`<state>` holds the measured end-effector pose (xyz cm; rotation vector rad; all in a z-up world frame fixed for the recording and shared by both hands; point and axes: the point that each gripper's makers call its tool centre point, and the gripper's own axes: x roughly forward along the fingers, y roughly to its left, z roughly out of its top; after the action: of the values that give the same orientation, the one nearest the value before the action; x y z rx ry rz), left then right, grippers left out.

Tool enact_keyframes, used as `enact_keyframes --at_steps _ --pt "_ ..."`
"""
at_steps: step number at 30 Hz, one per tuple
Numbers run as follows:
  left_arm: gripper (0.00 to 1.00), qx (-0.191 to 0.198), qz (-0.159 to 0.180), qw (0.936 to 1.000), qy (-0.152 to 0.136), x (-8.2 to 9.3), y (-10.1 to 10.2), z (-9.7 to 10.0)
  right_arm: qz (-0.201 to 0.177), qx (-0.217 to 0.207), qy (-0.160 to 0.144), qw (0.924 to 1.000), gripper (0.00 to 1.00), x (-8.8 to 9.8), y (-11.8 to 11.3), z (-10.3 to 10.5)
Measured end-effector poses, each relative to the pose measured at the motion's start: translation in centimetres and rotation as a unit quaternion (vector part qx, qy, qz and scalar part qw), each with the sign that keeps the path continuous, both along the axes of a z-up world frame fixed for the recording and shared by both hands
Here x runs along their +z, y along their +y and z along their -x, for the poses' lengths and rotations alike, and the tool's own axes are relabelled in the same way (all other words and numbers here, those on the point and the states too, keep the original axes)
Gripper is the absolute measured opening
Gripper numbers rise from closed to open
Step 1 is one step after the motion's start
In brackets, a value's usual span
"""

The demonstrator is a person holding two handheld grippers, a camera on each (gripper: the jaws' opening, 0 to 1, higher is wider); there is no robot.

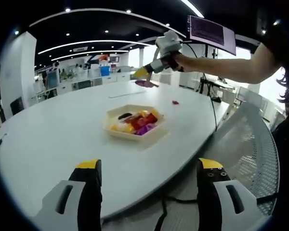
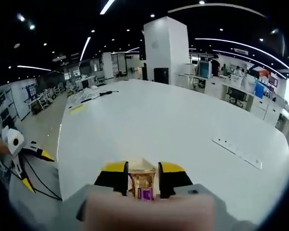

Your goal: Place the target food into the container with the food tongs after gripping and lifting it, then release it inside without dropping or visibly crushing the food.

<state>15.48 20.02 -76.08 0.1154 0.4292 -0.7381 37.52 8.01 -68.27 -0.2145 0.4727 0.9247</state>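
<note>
If my right gripper (image 2: 143, 180) squeezes harder or tilts, the tongs (image 2: 142, 185) pinched between its jaws could slip or twist, and I'd fumble the food. That gripper is closed narrow on the tongs, held high above the table (image 2: 183, 125). My left gripper (image 1: 149, 175) hangs wide apart, holding nothing. Food sits in the tray (image 1: 135, 124) mid-table, well apart from both.

The left gripper (image 1: 149, 180) is low at 6 o'clock, jaws wide apart. At 1 o'clock a bare arm (image 1: 231, 65) reaches in, its hand (image 1: 176, 60) gripping the right gripper (image 1: 140, 73), raised high. Right gripper jaws nearly together.
</note>
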Motion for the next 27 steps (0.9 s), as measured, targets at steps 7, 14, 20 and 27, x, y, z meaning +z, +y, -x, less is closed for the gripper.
enact_keyframes --at_steps 7,14,20,27 --pt "0.81 -0.005 0.020 0.9998 -0.007 0.7 -0.3 0.1 0.001 0.025 -0.002 0.9997 0.24 0.3 3.0 0.4" --pt "0.82 -0.007 0.028 0.9995 -0.011 0.9 -0.4 0.1 -0.011 0.038 0.012 0.9991 0.28 0.5 4.9 0.6" --pt "0.84 -0.012 0.036 0.9992 -0.015 1.2 -0.6 0.2 -0.009 0.040 0.002 0.9992 0.28 1.3 5.0 0.2" --pt "0.85 -0.015 0.037 0.9991 -0.014 1.2 -0.7 0.2 -0.006 0.023 0.003 0.9997 0.28 1.2 2.8 -0.2"
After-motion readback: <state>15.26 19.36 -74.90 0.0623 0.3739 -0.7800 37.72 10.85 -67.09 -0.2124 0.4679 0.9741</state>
